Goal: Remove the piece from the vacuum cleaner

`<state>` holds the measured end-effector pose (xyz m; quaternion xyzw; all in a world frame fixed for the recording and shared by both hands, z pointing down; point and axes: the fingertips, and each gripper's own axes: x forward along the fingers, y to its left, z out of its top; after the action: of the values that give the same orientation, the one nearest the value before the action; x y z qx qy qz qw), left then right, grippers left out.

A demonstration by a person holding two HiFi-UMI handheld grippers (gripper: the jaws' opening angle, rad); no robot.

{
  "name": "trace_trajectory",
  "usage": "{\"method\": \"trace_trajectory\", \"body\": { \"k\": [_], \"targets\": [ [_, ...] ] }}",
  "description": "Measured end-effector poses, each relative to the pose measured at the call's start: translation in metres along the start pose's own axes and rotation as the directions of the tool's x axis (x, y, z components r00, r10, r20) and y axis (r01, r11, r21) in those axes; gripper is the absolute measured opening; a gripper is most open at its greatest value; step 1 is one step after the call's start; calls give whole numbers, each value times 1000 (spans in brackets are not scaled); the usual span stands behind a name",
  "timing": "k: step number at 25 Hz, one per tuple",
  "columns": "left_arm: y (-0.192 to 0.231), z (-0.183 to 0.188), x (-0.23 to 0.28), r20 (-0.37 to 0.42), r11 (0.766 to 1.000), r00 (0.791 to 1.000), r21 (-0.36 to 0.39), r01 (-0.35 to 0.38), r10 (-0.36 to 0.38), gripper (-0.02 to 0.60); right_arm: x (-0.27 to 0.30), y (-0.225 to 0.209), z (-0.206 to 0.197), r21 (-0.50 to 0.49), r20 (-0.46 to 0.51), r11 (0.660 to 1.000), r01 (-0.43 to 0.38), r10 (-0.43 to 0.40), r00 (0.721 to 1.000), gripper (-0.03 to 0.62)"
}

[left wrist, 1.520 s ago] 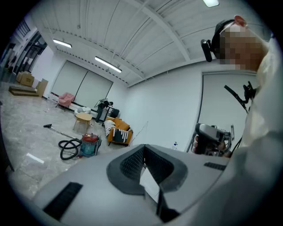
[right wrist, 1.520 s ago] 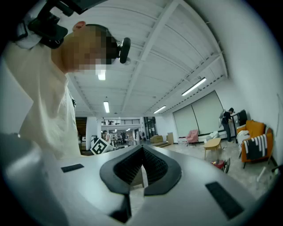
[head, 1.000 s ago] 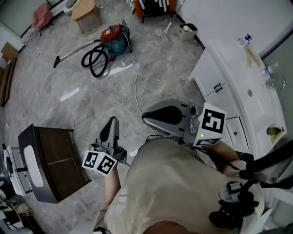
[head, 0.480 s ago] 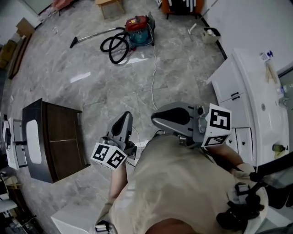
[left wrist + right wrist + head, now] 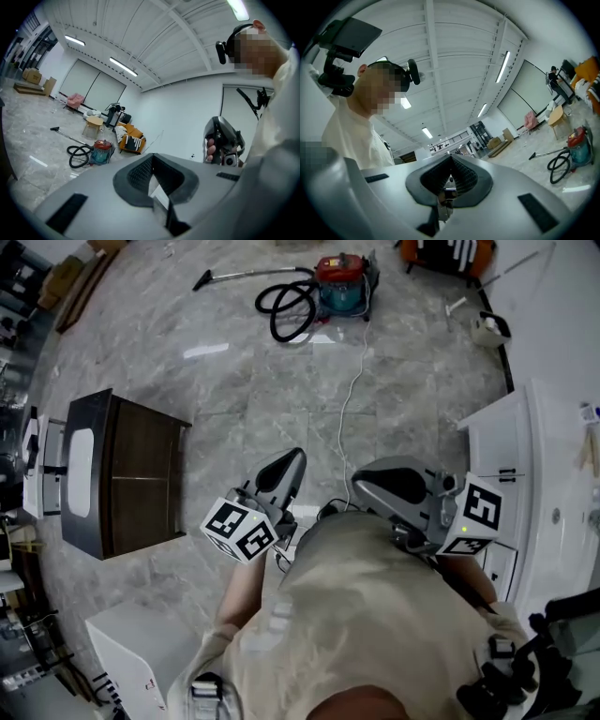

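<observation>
- No word, brand or number can be read in any view.
- The cubes [image 5: 241, 529] on the left tool [image 5: 289, 463] and the right tool [image 5: 361, 488] bear black-and-white square patterns, not letters.
- A white box [image 5: 122, 648] on the floor has small marks on its edge, too small to read.

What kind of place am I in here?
Probably a large hall staged like a home: grey tiled floor, a red vacuum cleaner, a white sink counter, strip lights overhead.
</observation>
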<state>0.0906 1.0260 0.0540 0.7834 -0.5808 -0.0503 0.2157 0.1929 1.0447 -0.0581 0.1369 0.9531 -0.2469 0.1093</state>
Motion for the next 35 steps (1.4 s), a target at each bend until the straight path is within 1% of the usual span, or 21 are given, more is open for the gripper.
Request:
{"method": "trace_trajectory", "body": {
  "k": [3,7,10,12,15,17,19,21,23,26,28,31,33,35],
  "targets": [
    [-13,3,35,-23,1000,1000,23,-15,16,5,-32,-26,14,6,3,1000,11,-11,1000,3],
    [-32,4,83,-55,998,998,61,-12,15,5,-76,-62,35,14,27,1000,23,-24,999,3],
    [-45,6,114,-67,996,998,91,-13,19,5,-101,-78,48,-40,8,999,20,-20,1000,3],
    [-58,13,132,-59,995,998,103,-16,22,5,-117,-85,55,-90,-21,996,20,-22,1000,3],
    [-87,28,161,-38,990,999,138,25,-20,5,-136,-97,64,-177,-79,984,18,-33,996,3],
    [-111,39,177,-35,979,998,195,66,-60,5,-146,-104,68,-227,-113,974,8,-35,993,3],
    [-132,45,189,-45,963,995,249,100,-92,5,-152,-108,71,-248,-132,969,-16,-17,991,3],
    [-148,49,198,-53,953,991,270,135,-126,5,-156,-107,72,-247,-140,968,-48,14,990,3],
    [-161,50,208,-62,946,985,276,170,-159,5,-158,-108,74,-234,-135,970,-67,36,990,3],
    [-179,48,219,-91,932,978,300,206,-186,5,-163,-109,76,-219,-130,972,-86,58,990,3],
    [-187,45,225,-106,929,976,302,215,-191,5,-169,-111,77,-212,-130,972,-96,70,989,3],
    [-192,44,232,-124,931,976,299,210,-180,5,-176,-114,78,-210,-128,971,-113,87,988,3],
    [-192,41,234,-146,927,975,312,208,-169,5,-177,-115,78,-210,-123,973,-100,75,990,3],
    [-190,38,236,-166,920,974,332,206,-158,5,-178,-119,74,-217,-138,973,-77,47,989,3]
  ]
}}
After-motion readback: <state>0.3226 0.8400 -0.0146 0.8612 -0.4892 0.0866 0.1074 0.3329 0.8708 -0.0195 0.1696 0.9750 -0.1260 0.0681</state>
